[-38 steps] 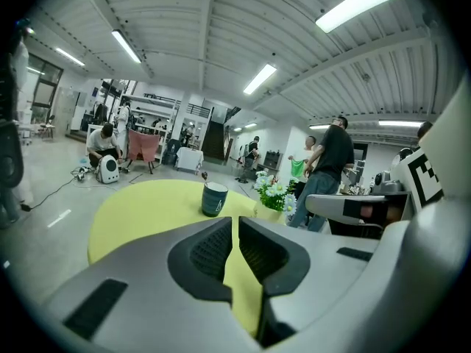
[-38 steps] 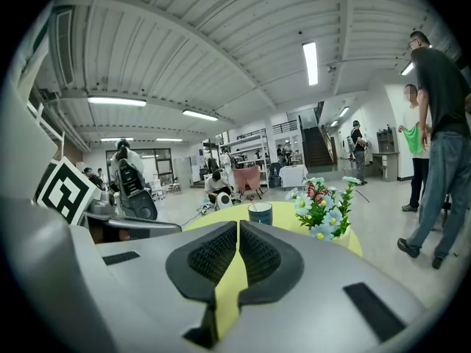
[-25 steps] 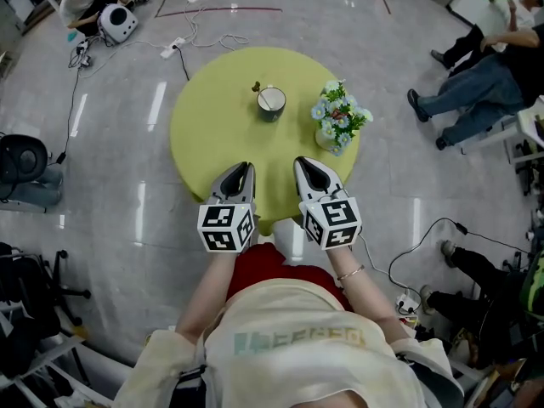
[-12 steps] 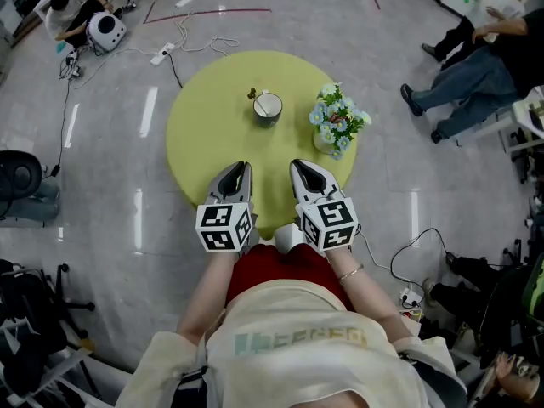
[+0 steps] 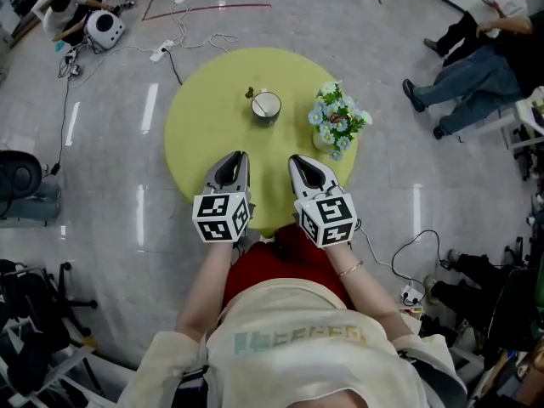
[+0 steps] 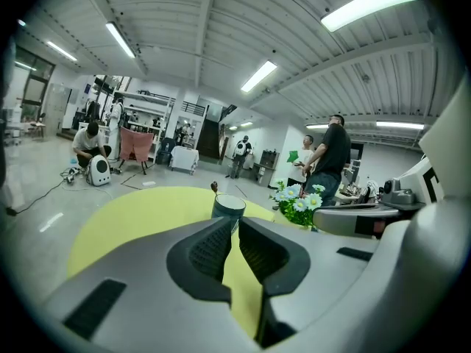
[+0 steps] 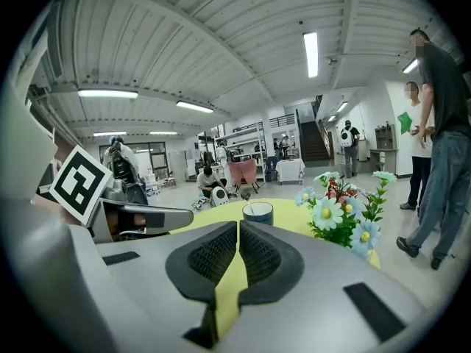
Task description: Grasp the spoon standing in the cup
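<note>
Looked down at a round yellow desk [image 5: 204, 134] in the head view: cup [image 5: 265, 105] at the far side, spoon [image 5: 251, 93] standing at its left rim, well apart from left gripper [image 5: 231, 161] and right gripper [image 5: 302, 163]. Found left fingers [image 6: 210, 248] closed on nothing in the left gripper view. Found right fingers [image 7: 210, 254] closed and empty in the right gripper view. Probably needed fingers opened first, then a slow pinch high on the handle.

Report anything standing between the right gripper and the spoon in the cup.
Nothing visible: only bare yellow-green round table lies between the right gripper and the small spoon in the dark cup. The bunch of blue-and-white flowers stands off to the right of that line.
</note>
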`<state>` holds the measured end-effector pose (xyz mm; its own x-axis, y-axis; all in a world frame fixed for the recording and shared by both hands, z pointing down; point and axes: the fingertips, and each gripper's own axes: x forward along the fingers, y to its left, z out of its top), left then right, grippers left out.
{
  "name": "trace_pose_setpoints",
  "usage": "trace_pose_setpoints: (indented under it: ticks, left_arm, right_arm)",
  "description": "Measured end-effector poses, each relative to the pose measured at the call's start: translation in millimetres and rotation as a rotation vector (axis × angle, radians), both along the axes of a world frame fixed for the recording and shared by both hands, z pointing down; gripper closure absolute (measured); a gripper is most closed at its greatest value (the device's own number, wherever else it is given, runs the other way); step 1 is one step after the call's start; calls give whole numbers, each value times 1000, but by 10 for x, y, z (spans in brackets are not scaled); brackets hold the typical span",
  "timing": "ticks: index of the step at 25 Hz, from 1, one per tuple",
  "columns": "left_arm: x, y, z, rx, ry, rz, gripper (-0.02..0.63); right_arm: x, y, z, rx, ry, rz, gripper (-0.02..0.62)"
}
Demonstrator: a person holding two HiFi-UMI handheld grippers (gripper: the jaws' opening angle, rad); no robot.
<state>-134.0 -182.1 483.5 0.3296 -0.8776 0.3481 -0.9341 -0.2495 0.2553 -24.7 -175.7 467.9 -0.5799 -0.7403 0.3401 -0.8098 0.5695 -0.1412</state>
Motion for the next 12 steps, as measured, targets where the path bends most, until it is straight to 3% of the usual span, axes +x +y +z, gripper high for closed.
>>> trace_pose_setpoints:
  ticks: [12]
  left_arm:
    - [19, -451, 10, -9, 10, -2, 563]
  right_arm:
    - [-130, -408, 49, -19, -2, -60, 557]
